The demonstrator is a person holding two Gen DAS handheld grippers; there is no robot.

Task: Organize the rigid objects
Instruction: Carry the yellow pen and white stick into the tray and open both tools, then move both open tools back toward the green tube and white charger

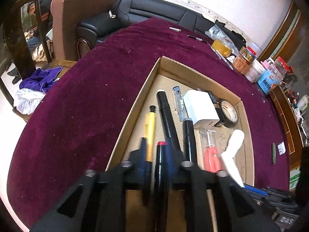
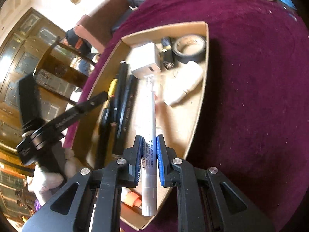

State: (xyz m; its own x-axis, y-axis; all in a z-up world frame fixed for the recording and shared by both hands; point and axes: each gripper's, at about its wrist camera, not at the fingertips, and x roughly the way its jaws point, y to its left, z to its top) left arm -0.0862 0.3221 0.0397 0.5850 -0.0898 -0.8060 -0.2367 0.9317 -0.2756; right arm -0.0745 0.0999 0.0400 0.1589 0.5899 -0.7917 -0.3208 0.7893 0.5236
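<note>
Placing step: your right gripper [image 2: 149, 155] is clamped on the white pen [image 2: 150, 135] above the cardboard tray [image 2: 206, 61], your left gripper [image 1: 156, 154] slack around a red-capped marker [image 1: 161, 174]; lower, release.

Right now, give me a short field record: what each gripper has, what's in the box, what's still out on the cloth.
left gripper: black marker with red band between its pads, over the box; contact unclear from blur
right gripper: shut on a white marker, over the box
box: cardboard tray on a maroon cloth
box contents: yellow pen, black markers, white charger block, black tape roll, red-handled tool
left outside: small dark cylinder on the cloth; jars at the far edge
</note>
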